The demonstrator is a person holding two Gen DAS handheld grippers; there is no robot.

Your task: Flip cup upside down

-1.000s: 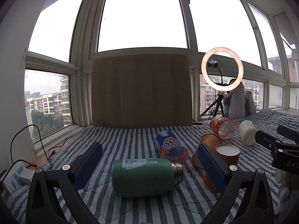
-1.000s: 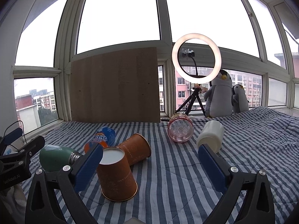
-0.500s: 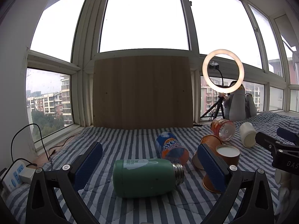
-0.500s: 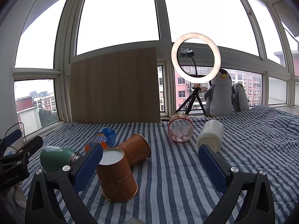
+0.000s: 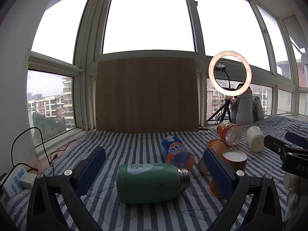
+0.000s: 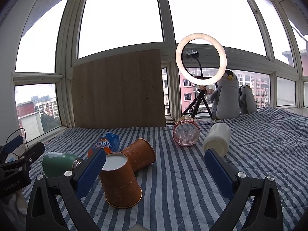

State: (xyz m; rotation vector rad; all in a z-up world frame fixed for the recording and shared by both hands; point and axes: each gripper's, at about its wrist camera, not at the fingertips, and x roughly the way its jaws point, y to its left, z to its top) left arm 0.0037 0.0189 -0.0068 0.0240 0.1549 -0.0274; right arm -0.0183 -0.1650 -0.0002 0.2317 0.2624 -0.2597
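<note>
Nothing has shifted: cup (image 6: 120,181) stands axis vertical, mouth down; both grippers' jaws gape wide, empty.

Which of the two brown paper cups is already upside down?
The nearer brown paper cup, standing rim-down with its white base up; the other brown cup behind it lies on its side.

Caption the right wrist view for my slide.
Open right claw faces an upside-down paper cup on the striped blanket.

A striped bed (image 6: 192,173) carries everything. One brown cup (image 6: 120,182) stands rim-down on it, with a second cup (image 6: 139,156) on its side touching behind. A green flask (image 5: 148,182), soda bottle (image 5: 176,154), pink bottle (image 6: 185,132) and white bottle (image 6: 217,141) all lie on their sides.
</note>
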